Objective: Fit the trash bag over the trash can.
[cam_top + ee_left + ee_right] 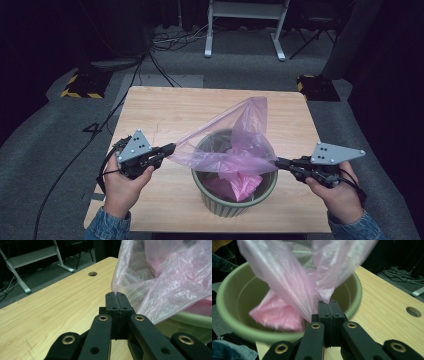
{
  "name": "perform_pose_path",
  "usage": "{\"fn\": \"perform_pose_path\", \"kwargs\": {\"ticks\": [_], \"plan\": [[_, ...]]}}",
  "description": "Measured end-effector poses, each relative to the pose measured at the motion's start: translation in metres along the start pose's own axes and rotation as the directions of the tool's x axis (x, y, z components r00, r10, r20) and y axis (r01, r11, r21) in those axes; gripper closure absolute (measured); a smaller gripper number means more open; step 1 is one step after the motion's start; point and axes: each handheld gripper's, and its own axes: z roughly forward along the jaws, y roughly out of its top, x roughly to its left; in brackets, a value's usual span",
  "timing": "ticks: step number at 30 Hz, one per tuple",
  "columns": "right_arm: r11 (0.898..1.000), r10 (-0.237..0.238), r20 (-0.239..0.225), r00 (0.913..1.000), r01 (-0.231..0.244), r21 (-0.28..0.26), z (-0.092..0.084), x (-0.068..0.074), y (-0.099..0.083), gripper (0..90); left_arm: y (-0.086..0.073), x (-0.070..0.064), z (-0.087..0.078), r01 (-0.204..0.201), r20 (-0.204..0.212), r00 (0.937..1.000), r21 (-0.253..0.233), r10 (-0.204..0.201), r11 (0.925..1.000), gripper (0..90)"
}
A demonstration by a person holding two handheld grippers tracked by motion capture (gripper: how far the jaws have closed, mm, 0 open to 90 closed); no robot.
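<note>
A thin pink plastic bag [235, 150] is stretched over a green ribbed bin [235, 200] standing on the wooden table [165, 110]. Its bottom hangs inside the bin. My left gripper [172, 148] is shut on the bag's left edge, just left of the bin. In the left gripper view the jaws [116, 296] pinch the film of the bag [162, 280]. My right gripper [278, 162] is shut on the bag's right edge at the bin's right rim. In the right gripper view its jaws [328, 303] clamp the bag [287, 287] over the bin [234, 322].
The bin stands near the table's front edge. A round cable hole [92, 274] sits in the tabletop. Beyond the table lie a white metal frame [245, 25], floor cables [170, 42] and yellow-black striped bases [80, 85]. Bare tabletop spreads behind and left of the bin.
</note>
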Motion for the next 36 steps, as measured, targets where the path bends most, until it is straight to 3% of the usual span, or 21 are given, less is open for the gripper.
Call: {"fn": "perform_pose_path", "kwargs": {"ticks": [5, 7, 14, 18, 19, 22, 28, 30, 36], "plan": [[0.999, 0.032, -0.010, 0.9994, -0.032, 0.004, -0.015, 0.000, -0.020, 90.0, -0.008, -0.009, -0.004, 0.000, 0.049, 0.9988, 0.005, 0.000, 1.0000, 90.0], [0.999, 0.035, -0.019, 0.9992, -0.035, 0.014, -0.018, 0.005, -0.028, 90.0, -0.011, -0.017, -0.006, -0.019, 0.058, 0.9981, 0.018, 0.018, 0.9997, 90.0], [0.999, 0.049, -0.068, 0.9965, -0.048, 0.016, -0.032, 0.022, -0.039, 90.0, -0.019, -0.032, -0.021, -0.008, 0.124, 0.9923, -0.008, 0.009, 0.9999, 90.0], [0.997, 0.049, -0.112, 0.9925, -0.041, 0.070, -0.028, 0.031, -0.046, 90.0, -0.025, -0.038, -0.023, -0.022, 0.140, 0.9900, 0.022, 0.019, 0.9995, 90.0], [0.996, 0.057, -0.121, 0.9910, -0.047, 0.080, -0.026, 0.031, -0.049, 90.0, -0.032, -0.040, -0.018, -0.019, 0.166, 0.9861, 0.045, 0.011, 0.9988, 90.0], [0.993, 0.078, -0.139, 0.9872, -0.065, 0.093, -0.021, 0.031, -0.054, 90.0, -0.038, -0.043, -0.014, -0.017, 0.189, 0.9819, 0.056, 0.006, 0.9983, 90.0], [0.991, 0.087, -0.156, 0.9839, -0.070, 0.113, -0.030, 0.035, -0.057, 90.0, -0.035, -0.048, -0.029, -0.022, 0.215, 0.9765, 0.015, 0.018, 0.9996, 90.0], [0.991, 0.086, -0.158, 0.9837, -0.068, 0.117, -0.037, 0.037, -0.055, 90.0, -0.032, -0.052, -0.034, -0.041, 0.212, 0.9766, 0.006, 0.039, 0.9991, 90.0], [0.988, 0.060, -0.161, 0.9852, -0.035, 0.153, -0.043, 0.049, -0.053, 90.0, -0.034, -0.059, -0.037, -0.064, 0.210, 0.9760, 0.018, 0.058, 0.9978, 90.0]]}}
